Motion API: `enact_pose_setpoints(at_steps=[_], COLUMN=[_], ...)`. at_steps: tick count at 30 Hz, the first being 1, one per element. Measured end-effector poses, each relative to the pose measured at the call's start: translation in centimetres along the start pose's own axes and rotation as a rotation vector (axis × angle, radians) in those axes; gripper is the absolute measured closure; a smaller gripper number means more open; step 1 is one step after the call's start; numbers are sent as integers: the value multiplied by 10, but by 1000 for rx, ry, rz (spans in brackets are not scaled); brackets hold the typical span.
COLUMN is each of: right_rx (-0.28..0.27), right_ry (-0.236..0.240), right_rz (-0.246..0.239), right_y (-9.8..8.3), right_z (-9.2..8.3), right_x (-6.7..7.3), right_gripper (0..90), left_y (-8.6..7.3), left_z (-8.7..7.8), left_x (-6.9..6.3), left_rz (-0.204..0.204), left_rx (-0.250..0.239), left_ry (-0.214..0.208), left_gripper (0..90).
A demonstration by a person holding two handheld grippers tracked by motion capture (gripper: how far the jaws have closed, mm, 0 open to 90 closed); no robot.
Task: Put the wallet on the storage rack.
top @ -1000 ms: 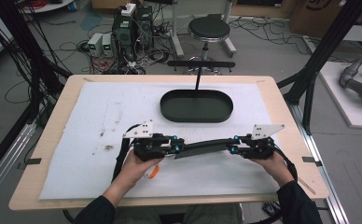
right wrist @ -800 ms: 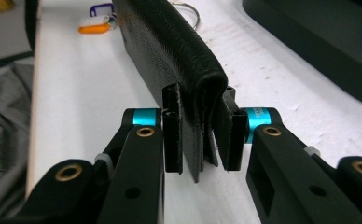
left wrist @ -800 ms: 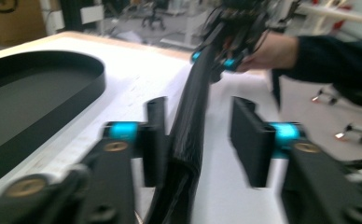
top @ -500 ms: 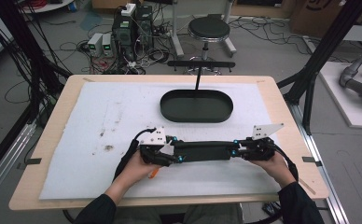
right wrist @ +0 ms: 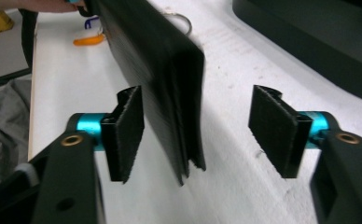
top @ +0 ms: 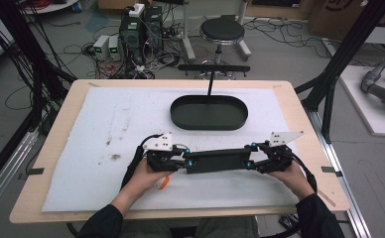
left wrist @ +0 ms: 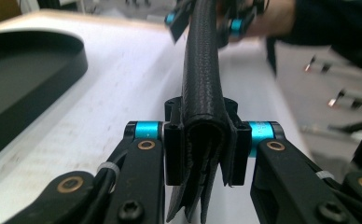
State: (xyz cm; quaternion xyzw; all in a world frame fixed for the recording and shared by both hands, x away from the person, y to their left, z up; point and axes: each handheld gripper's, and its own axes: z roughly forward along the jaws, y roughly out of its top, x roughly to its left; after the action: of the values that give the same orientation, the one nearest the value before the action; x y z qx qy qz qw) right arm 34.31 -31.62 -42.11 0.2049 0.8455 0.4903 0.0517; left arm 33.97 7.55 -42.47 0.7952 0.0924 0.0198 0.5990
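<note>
High view: a long black folded leather piece [top: 215, 161], wallet-like, is held level between the two grippers, just above the white mat [top: 106, 124] near the table's front edge. The left gripper [top: 180, 162] is seen at its left end and the right gripper [top: 252, 161] at its right end. Behind it, well apart, a black oval tray [top: 209, 112] rests on the mat. An orange object [top: 163, 182] lies under the left hand [top: 148, 173]; what it is cannot be told from here.

Left gripper view: the pads [left wrist: 172, 154] are pressed on both faces of the leather piece [left wrist: 202, 93], pinching its folded end. The jaws have just been closing, with the piece between them. Stacked layers are seen edge-on at the pinched end, a detail lost in the high view. The far end is seen reaching the other gripper, blurred.

Right gripper view: the jaws are spread wide; they have just been opening. The leather piece [right wrist: 160, 70] stands between the pads [right wrist: 125, 130] and touches neither, though it is nearer the left-hand one. Its layered end is seen free. A metal ring [right wrist: 181, 19] and the orange object [right wrist: 90, 39] are seen on the mat beyond, beside the piece. The tray's wall [right wrist: 281, 28] is seen at upper right.
</note>
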Motion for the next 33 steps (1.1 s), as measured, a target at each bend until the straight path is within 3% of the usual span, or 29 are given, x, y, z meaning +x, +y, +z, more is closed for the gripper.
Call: enact_pose_setpoints(at_steps=[2,3,4,5,7,9,13,15,18,22,26,27,29,33], right_rx=[-15,-49,-49,-92,-107,-96,-72,-72,-84,-106,-137,-140,-142,-165], right_ry=[25,39,39,50,54,73,85,88,91,107,104,80,74,4], right_rz=[13,13,13,10,3,-17,-43,-45,-64,-78,-79,-76,-75,-43], right_y=[2,6,6,11,13,17,18,18,18,20,22,22,22,22], right_z=[2,2,2,1,2,7,10,10,8,6,4,2,2,-3], right_x=[2,5,5,10,12,18,21,22,22,25,27,27,26,23], right_gripper=[342,358,358,364,393,473,536,554,659,738,750,751,751,752], left_y=[4,8,8,11,12,13,14,16,19,20,23,24,26,30], left_z=[-3,-5,-5,-6,-6,-6,-7,-10,-13,-16,-22,-26,-30,-45], left_x=[0,0,0,-2,-2,-3,-4,-3,-3,-2,-1,-1,-1,-3], left_rz=[4,7,7,24,33,39,34,35,40,20,1,8,10,24], left_rx=[-21,-3,-3,23,41,58,45,37,37,16,-31,-35,-40,-73], left_ry=[-8,-17,-17,-16,-15,-20,-24,-25,-20,-11,40,64,93,159], left_gripper=[741,741,741,741,740,740,740,740,739,723,615,563,543,466])
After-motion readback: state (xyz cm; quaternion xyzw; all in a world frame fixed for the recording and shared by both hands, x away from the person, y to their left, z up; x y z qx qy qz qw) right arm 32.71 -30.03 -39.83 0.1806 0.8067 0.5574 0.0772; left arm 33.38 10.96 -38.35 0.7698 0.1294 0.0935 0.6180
